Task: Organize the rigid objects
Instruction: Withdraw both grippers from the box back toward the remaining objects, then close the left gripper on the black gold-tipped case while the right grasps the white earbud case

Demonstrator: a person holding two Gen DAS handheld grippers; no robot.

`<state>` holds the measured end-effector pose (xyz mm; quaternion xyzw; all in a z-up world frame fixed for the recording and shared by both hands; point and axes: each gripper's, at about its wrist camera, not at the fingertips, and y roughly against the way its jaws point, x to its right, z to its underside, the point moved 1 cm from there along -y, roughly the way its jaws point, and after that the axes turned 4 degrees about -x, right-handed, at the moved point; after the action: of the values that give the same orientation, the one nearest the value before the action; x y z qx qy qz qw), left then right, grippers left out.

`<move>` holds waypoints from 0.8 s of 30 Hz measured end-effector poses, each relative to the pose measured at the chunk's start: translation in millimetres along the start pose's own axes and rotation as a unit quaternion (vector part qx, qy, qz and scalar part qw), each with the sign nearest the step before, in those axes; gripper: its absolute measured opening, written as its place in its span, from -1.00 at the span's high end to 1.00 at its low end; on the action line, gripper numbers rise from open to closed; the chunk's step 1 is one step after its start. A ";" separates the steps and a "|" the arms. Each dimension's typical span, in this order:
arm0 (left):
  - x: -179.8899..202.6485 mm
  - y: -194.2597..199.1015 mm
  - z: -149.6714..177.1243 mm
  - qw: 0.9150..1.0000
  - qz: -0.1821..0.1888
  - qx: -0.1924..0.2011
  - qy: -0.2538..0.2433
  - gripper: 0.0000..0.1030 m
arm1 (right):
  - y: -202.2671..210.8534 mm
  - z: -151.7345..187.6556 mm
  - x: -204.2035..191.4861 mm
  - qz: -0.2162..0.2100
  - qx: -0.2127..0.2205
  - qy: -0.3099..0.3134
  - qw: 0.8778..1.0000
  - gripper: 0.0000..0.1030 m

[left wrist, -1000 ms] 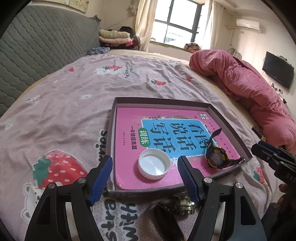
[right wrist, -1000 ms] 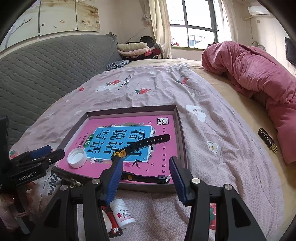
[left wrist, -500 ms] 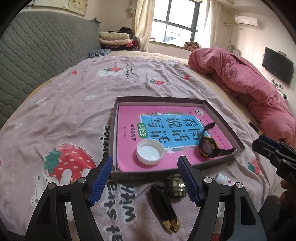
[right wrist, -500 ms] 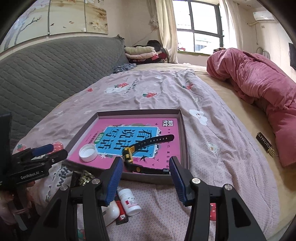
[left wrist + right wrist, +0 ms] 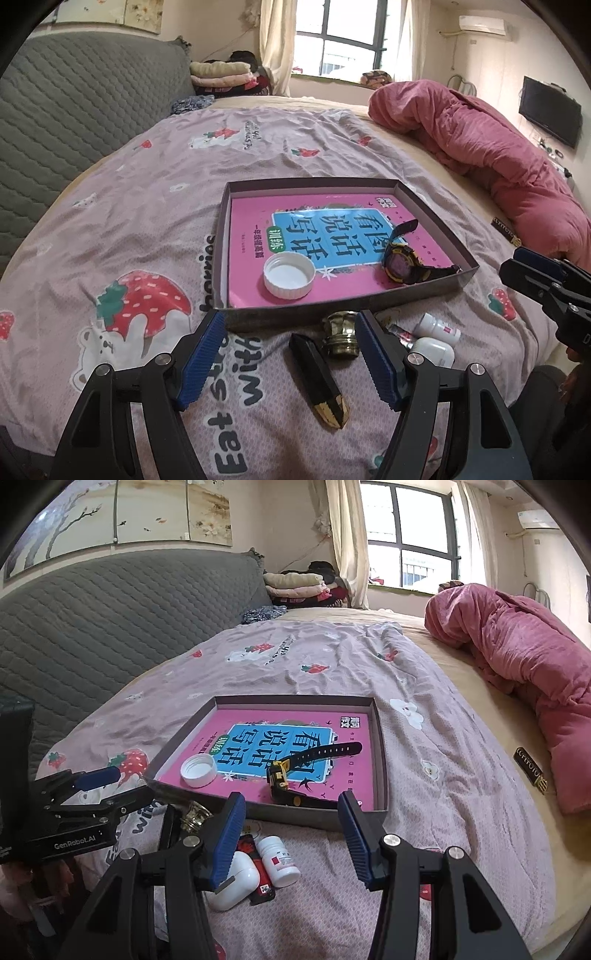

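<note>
A shallow cardboard tray (image 5: 436, 218) is sitting mid-frame on the bed (image 5: 110, 229), with a glossy pink book lining it. A ribbed white plastic cap (image 5: 289, 277) and a black-and-yellow rubbery watch (image 5: 404, 264) are lying inside. Below the tray, a brass-looking knob (image 5: 340, 338), maybe a bottle top, is resting on the sheet with a faceted black stick (image 5: 319, 380) and a small white pill bottle (image 5: 279, 860). The left tool (image 5: 290, 363) and right tool (image 5: 291, 836) are both hanging open, gripping nothing.
</note>
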<state>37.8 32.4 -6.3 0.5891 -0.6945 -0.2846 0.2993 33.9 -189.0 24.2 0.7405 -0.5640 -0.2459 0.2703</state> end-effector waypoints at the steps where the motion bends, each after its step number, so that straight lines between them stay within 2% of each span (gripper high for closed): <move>1: -0.8 1.2 0.9 1.000 0.000 -0.001 0.001 -0.44 | 0.8 0.1 0.1 0.001 0.000 0.000 1.000 -0.01; 14: 1.1 6.2 8.0 1.000 -0.005 -0.013 -0.005 -0.44 | 7.1 12.2 -8.9 -0.014 -0.017 0.008 1.000 -0.01; 24: 4.6 1.4 16.5 0.999 -0.003 -0.038 -0.010 -0.44 | 0.7 32.1 -35.9 -0.051 -0.060 0.045 0.996 -0.01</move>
<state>23.9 28.8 -15.7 0.5766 -0.6844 -0.3176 0.3134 3.2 -158.3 3.3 0.7610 -0.4971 -0.2590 0.3266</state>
